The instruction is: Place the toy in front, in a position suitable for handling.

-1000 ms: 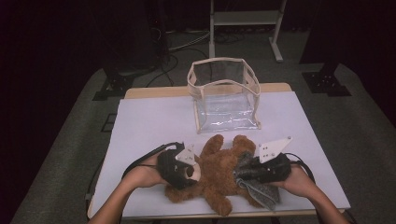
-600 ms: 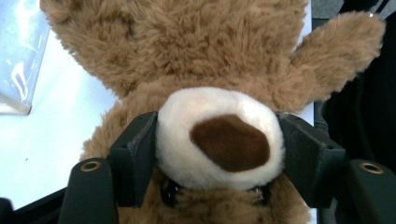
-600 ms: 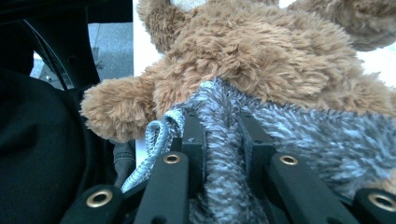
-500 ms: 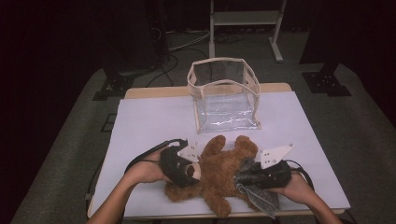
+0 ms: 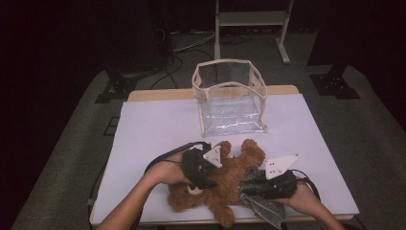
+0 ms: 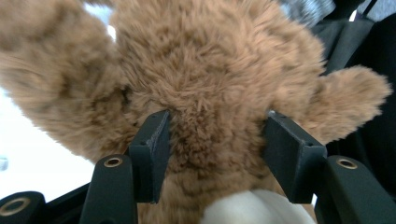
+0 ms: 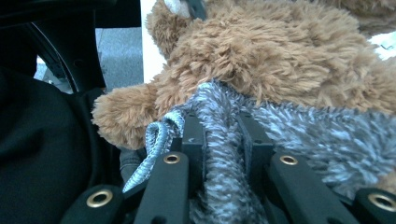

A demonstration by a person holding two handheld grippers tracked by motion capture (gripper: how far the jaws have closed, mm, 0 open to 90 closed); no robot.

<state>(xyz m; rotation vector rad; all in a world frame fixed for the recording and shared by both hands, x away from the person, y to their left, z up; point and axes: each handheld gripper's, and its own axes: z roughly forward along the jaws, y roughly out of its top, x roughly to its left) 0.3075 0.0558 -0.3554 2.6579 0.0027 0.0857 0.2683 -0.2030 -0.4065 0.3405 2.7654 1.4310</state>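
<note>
You've got the brown teddy bear (image 5: 230, 184) lying near the front edge of the tabletop (image 5: 158, 124), between your two hands, with the grey fuzzy scarf (image 5: 261, 203) draped at its right side. Your left gripper (image 5: 203, 179) sits over the bear's head end; its jaws have just been closing, and in the left gripper view they press into the fur on either side of the neck (image 6: 215, 135), just above the white muzzle (image 6: 252, 207). Your right gripper (image 5: 258, 188) is pinching the scarf: in the right gripper view a fold of grey knit (image 7: 224, 154) runs up between the jaws, which stand close together on it, with a looped end (image 7: 159, 135) hanging off to one side.

To do this well, I'd say hold the neck steady with the left so the bear can't roll, and lead the scarf with the right, keeping the knit taut enough that it doesn't snag in the plush. Mind your grip is on fabric and not just loose fluff, or it may slip.

Towards the back edge stands the clear plastic bag (image 5: 232, 98) with its cream trim, mouth open, upright, well apart from the bear. Nothing lies inside it that I can see
</note>
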